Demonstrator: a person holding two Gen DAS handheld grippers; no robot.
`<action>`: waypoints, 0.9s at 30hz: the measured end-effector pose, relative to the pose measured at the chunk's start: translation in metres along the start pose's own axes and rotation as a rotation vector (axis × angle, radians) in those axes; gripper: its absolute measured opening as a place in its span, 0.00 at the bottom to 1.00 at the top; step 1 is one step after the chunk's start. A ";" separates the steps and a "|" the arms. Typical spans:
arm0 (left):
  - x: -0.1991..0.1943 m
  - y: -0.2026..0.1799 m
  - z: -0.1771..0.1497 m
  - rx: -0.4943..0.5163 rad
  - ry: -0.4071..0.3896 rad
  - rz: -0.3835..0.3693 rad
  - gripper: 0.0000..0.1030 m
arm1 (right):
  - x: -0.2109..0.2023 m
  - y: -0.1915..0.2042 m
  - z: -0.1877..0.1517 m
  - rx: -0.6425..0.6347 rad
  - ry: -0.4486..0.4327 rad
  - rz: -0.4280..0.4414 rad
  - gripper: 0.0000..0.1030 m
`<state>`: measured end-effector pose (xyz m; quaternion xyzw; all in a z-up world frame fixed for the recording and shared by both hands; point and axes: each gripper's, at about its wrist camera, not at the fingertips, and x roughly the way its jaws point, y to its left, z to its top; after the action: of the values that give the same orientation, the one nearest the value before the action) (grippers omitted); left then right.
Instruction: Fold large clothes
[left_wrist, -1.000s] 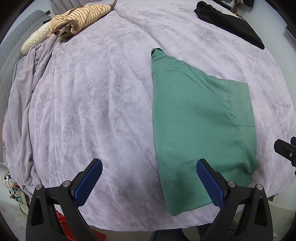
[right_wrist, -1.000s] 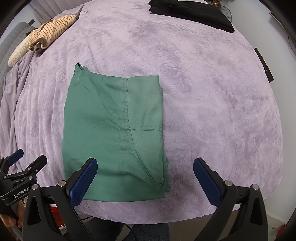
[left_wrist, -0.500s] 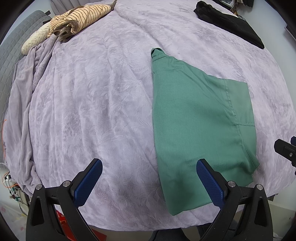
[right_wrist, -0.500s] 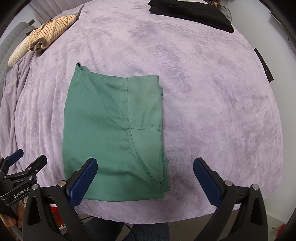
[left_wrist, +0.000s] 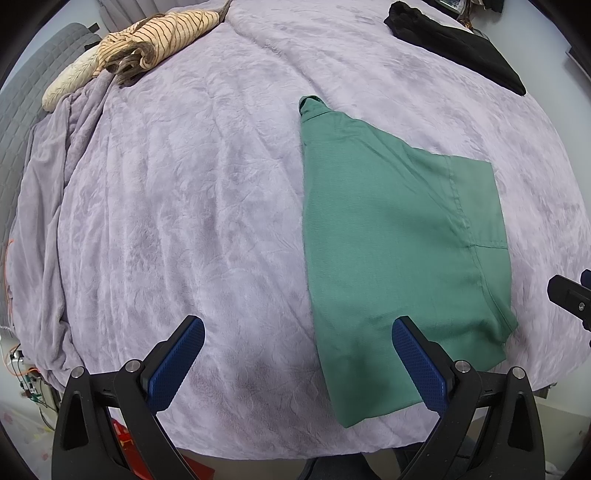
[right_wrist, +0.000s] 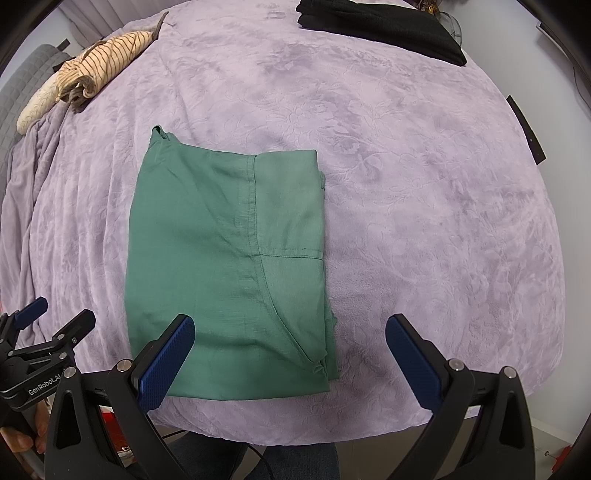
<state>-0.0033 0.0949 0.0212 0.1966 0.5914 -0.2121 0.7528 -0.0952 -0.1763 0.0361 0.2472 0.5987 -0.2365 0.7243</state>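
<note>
Blanket (right_wrist: 424, 192) bare — shirt (right_wrist: 229, 266) near edge.

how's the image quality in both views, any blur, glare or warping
Left wrist view: sharp, evenly lit, no glare; fisheye bulges the purple blanket and darkens the corners; soft shadow under the green garment. Right wrist view: the same curved edges, crisp seams on the garment, black clothes lack detail.
</note>
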 end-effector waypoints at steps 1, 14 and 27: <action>0.000 0.000 0.000 0.000 0.000 0.000 0.99 | 0.000 0.000 0.000 -0.001 0.000 0.001 1.00; 0.000 -0.002 -0.001 -0.002 0.002 0.008 0.99 | 0.000 0.000 -0.001 0.001 0.001 0.001 1.00; 0.000 -0.001 0.001 0.014 0.003 0.017 0.99 | 0.000 0.006 -0.005 -0.009 0.008 -0.002 1.00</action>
<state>-0.0032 0.0941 0.0212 0.2070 0.5894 -0.2094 0.7523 -0.0948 -0.1687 0.0355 0.2443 0.6030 -0.2332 0.7227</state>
